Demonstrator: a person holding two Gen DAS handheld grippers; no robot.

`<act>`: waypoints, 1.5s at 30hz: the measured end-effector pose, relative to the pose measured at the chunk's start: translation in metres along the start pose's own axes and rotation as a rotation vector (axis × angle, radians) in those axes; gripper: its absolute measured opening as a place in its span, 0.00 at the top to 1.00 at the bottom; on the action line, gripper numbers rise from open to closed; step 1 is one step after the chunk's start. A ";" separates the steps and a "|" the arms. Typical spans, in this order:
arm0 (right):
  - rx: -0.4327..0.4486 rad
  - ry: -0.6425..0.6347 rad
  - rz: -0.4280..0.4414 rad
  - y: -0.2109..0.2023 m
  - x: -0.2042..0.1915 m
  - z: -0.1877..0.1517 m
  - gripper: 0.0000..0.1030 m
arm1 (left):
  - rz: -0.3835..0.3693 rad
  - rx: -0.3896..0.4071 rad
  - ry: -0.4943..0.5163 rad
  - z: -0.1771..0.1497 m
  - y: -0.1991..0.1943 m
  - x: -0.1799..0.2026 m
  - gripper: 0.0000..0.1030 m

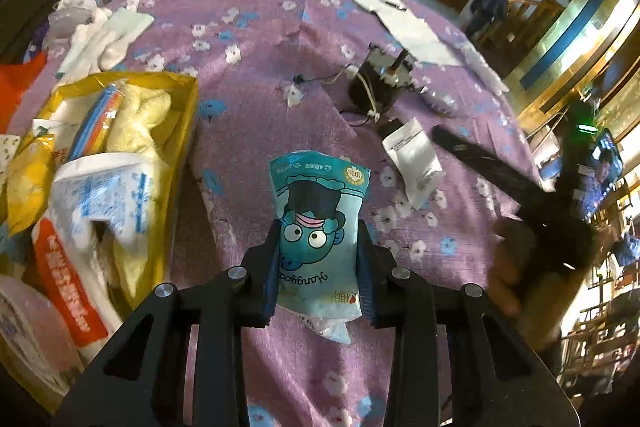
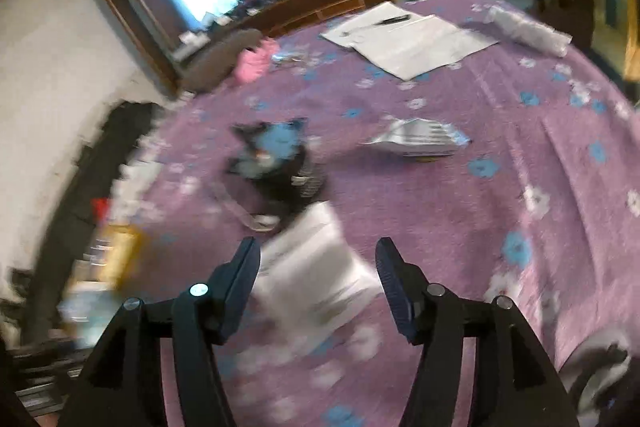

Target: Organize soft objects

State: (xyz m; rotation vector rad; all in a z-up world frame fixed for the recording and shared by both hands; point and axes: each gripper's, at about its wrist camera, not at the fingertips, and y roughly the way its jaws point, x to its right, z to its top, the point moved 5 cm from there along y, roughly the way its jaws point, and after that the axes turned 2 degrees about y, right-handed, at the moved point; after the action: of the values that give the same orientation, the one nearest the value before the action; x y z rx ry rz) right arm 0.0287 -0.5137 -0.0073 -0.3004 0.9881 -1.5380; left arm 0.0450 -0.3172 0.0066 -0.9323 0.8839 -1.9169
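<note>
Left gripper point(image 1: 320, 259) has its jaws clamped on the blue cartoon tissue pack point(image 1: 319, 227), probably headed for the yellow bag point(image 1: 176, 163) at 9 o'clock, while right gripper point(image 2: 318, 281) hovers, jaws apart, over a white pouch point(image 2: 316, 267).

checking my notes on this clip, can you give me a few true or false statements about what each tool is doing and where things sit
1. The left tool is shut on the blue cartoon packet. True.
2. The right tool grips the white pouch. False: its fingers stand open, the pouch lying on the bedspread beyond them.
3. The yellow bag holds nothing. False: soft packages fill it.
4. Papers with a pen on top lie at the far side. True.
</note>
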 end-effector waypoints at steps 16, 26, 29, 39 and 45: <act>-0.044 -0.237 -0.153 0.021 -0.024 -0.025 0.42 | -0.044 0.024 0.004 -0.017 -0.025 -0.005 0.69; -0.021 -0.261 -0.177 0.017 -0.027 -0.025 0.84 | -0.046 0.013 -0.005 -0.018 -0.022 -0.008 0.69; -0.024 -0.286 -0.197 0.019 -0.030 -0.027 0.92 | -0.047 0.011 -0.002 -0.020 -0.021 -0.006 0.69; 0.090 -0.255 -0.104 -0.007 -0.037 -0.017 0.98 | -0.038 0.014 -0.025 -0.027 -0.024 -0.013 0.69; 0.112 -0.227 -0.031 -0.013 -0.038 -0.013 0.98 | -0.047 0.025 -0.031 -0.027 -0.026 -0.011 0.69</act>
State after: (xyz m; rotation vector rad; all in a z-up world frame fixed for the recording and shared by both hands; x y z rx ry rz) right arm 0.0197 -0.4745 0.0074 -0.4029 0.7205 -1.5430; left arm 0.0171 -0.2898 0.0124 -0.9729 0.8250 -1.9441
